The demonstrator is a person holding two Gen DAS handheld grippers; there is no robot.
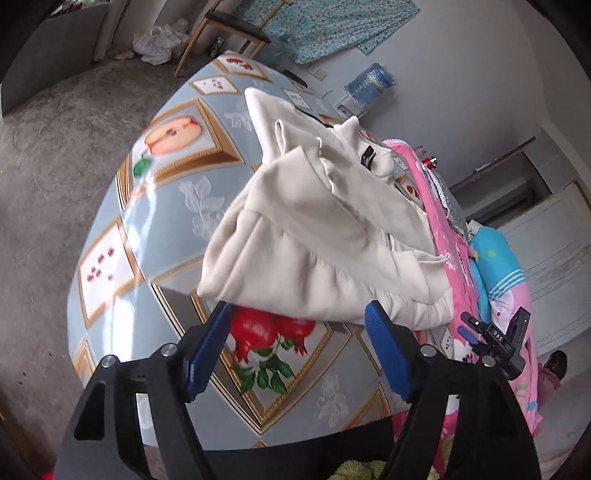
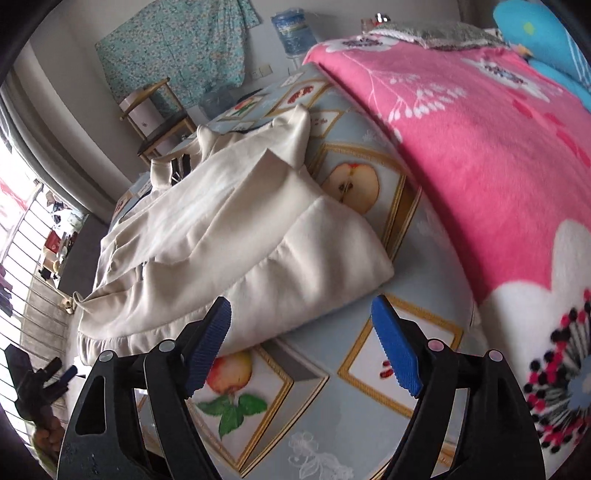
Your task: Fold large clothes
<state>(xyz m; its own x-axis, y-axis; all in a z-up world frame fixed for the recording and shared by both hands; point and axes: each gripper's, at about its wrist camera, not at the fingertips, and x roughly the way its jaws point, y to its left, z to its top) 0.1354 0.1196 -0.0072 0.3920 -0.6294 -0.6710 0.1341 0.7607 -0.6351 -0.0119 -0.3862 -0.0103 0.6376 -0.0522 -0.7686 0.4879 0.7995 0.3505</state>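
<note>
Cream-coloured and soft, the folded garment (image 1: 314, 236) lies in a thick bundle on the table (image 1: 122, 221), whose glossy blue cloth is printed with framed fruit pictures. Its sleeves and hem are doubled over one another, so I can't make out what kind of top it is; a dark buckle or zip pull (image 1: 367, 157) shows near the collar end. The left gripper (image 1: 295, 347) stands just short of the garment's near edge, its blue-padded jaws spread wide with nothing between them but the pomegranate print underneath. The right gripper (image 2: 301, 343) is likewise wide apart and empty, its left pad just in front of the bundle's near corner, though whether it touches I can't tell. A pink flowered blanket (image 2: 480, 155) covers the far side of the table beside the garment, hiding what lies under it. A blue water jug (image 2: 293, 31) and a wooden chair (image 2: 159, 118) stand behind, partly cut off.
</note>
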